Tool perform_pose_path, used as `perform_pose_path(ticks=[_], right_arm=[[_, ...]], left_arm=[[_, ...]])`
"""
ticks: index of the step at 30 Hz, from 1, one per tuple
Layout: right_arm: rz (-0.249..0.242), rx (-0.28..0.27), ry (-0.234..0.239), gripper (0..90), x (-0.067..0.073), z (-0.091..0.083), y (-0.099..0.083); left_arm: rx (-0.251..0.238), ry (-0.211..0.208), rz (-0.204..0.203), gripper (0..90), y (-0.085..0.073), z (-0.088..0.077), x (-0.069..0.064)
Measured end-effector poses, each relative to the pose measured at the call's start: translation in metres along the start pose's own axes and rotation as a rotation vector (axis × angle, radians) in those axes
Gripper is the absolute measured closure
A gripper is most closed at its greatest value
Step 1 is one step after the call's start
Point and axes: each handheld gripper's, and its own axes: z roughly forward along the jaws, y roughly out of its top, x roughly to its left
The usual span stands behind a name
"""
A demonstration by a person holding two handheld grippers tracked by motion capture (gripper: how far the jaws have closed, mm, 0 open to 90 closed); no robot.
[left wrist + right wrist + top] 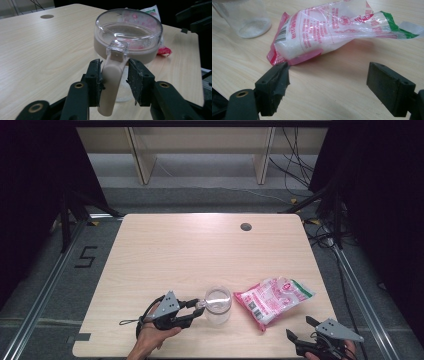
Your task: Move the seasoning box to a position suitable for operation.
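A pale wood-grain table [170, 260] stands on grey floor, dark curtains at both sides, cables trailing behind. In the high view a clear jar [218, 305] sits near the front edge, just left of a pink-printed bag [272, 299]. The left gripper view has the left gripper [115, 75] straddling the jar's beige handle [111, 82], one pad touching, the other apart. The right gripper [328, 85] gapes, its jaws bare, before the bag.
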Motion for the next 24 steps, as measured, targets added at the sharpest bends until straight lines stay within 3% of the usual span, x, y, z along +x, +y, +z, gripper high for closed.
perform_pose_path(ticks=[3, 4, 5, 6, 7, 9, 10, 12, 16, 17, 20, 22, 23, 24], right_arm=[[0.013, 0.004, 0.002, 19.2, 0.001, 0.0, 0.0], [0.041, 0.01, 0.005, 19.3, 0.003, 0.0, 0.0], [0.035, 0.021, 0.007, 19.4, 0.003, -0.001, 0.0], [0.034, 0.012, 0.006, 19.4, 0.003, 0.0, 0.0], [0.035, 0.012, 0.006, 19.5, 0.003, 0.0, 0.0], [0.048, 0.012, 0.006, 19.6, 0.003, 0.0, 0.0], [0.03, 0.006, 0.01, 19.6, 0.002, 0.0, 0.0], [0.034, 0.007, 0.014, 19.6, 0.003, 0.0, 0.0], [-0.006, -0.003, 0.021, 19.8, -0.001, 0.001, 0.0], [0.003, 0.001, 0.019, 19.8, 0.0, 0.001, 0.0], [0.015, 0.001, 0.016, 19.8, 0.0, 0.0, 0.0], [0.007, -0.002, 0.02, 19.9, -0.001, 0.001, 0.0], [-0.005, -0.003, 0.016, 19.9, -0.001, 0.002, 0.0], [0.017, 0.007, 0.004, 19.9, 0.001, 0.001, -0.001]], left_arm=[[0.003, -0.006, 0.01, 64.6, 0.001, 0.001, -0.002], [0.015, -0.001, 0.021, 64.7, 0.001, 0.001, -0.002], [0.031, -0.012, 0.025, 65.7, 0.001, 0.001, 0.001], [0.009, -0.023, 0.002, 66.7, 0.001, 0.003, -0.002], [-0.004, -0.027, 0.006, 67.8, 0.0, 0.005, -0.003], [-0.002, -0.018, 0.029, 70.1, 0.001, 0.008, -0.006], [0.004, -0.005, 0.051, 71.1, 0.002, 0.01, -0.007], [-0.004, -0.004, 0.032, 71.6, 0.002, 0.012, -0.008], [0.013, 0.024, 0.071, 72.5, 0.006, 0.019, -0.005], [0.02, 0.041, 0.071, 72.5, 0.006, 0.019, -0.005], [0.02, 0.036, 0.067, 72.6, 0.008, 0.022, -0.003], [0.031, 0.045, 0.09, 72.6, 0.009, 0.022, 0.0], [0.028, 0.042, 0.081, 72.6, 0.01, 0.024, 0.001], [0.038, 0.056, 0.083, 72.6, 0.011, 0.024, 0.001]])
